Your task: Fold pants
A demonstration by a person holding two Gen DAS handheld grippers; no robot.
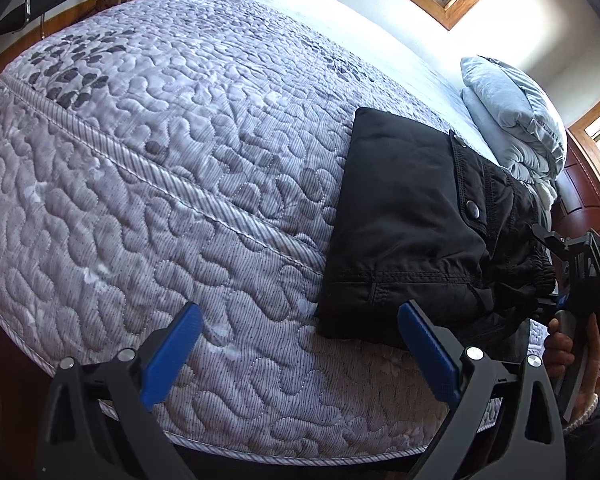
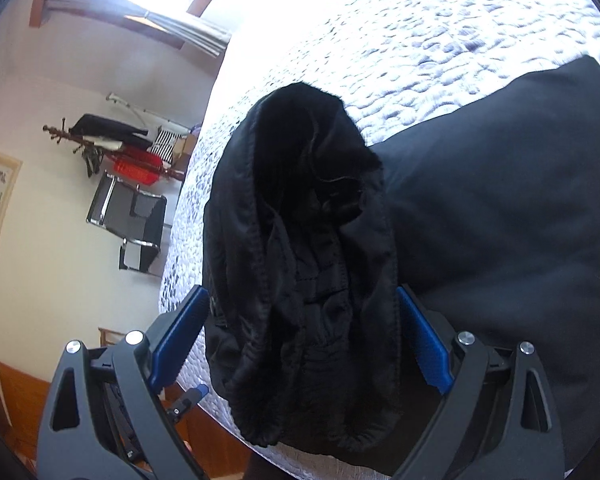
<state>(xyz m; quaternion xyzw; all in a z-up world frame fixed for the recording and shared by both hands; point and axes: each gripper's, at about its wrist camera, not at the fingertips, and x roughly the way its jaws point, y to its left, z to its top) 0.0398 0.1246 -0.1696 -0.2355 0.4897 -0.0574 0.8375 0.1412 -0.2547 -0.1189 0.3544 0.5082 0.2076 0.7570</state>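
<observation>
Black pants [image 1: 404, 216] lie folded into a compact rectangle near the front right edge of the quilted bed [image 1: 160, 160], snap button up. My left gripper [image 1: 300, 344] is open and empty, hovering over the quilt just left of the pants. My right gripper [image 2: 304, 332] has its jaws wide apart around the bunched elastic waistband [image 2: 304, 248] of the pants, blue pads [image 2: 420, 336] on either side of the cloth. The right gripper also shows in the left wrist view [image 1: 576, 276] at the pants' right end.
A stack of folded light-blue clothes [image 1: 512, 120] sits behind the pants on the bed. A dark wooden cabinet [image 1: 592, 200] stands to the right. A black chair [image 2: 128, 216] and a coat rack [image 2: 112, 140] stand beyond the bed.
</observation>
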